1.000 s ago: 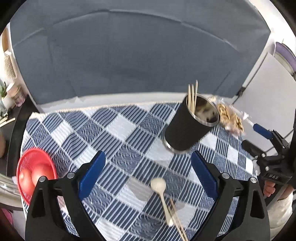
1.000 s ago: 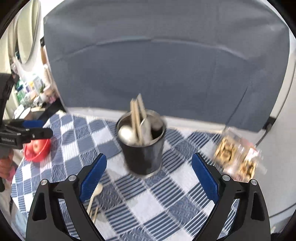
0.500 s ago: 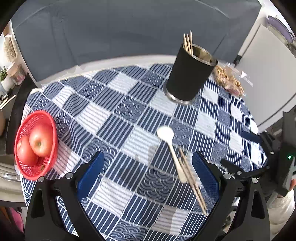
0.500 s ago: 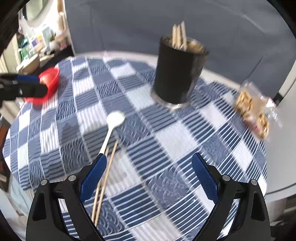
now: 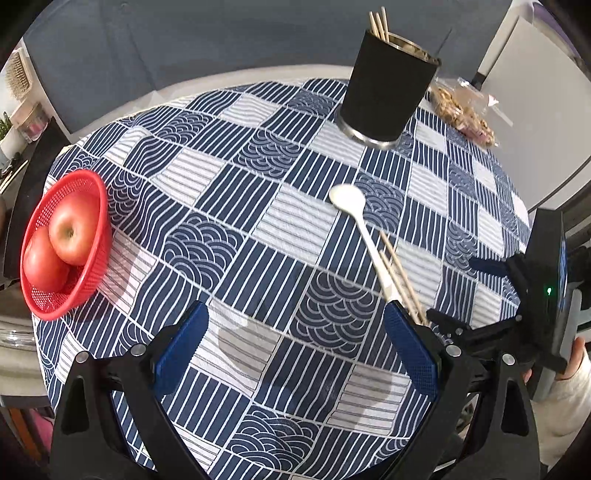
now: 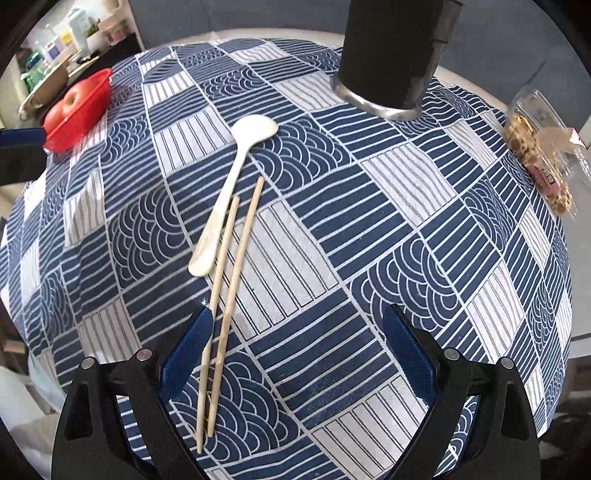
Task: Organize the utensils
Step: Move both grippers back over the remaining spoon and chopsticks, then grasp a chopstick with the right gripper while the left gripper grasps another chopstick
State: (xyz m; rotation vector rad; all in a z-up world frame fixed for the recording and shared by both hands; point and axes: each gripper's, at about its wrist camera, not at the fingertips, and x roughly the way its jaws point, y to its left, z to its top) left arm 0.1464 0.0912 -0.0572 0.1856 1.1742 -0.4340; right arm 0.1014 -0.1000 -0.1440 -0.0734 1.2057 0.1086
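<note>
A black utensil cup stands upright at the far side of the table with several chopsticks sticking out; it also shows in the right wrist view. A white spoon lies flat on the checked cloth, with a pair of wooden chopsticks beside its handle. In the right wrist view the spoon and chopsticks lie just ahead of my open, empty right gripper, near its left finger. My left gripper is open and empty above the cloth, the spoon handle by its right finger.
A red basket with two apples sits at the table's left edge, also in the right wrist view. A clear packet of snacks lies at the far right. The round table's cloth drops off at the edges.
Both grippers have pulled back and tilted down from the cup. The spoon and loose chopsticks now lie close ahead of them; the cup sits farther away.
</note>
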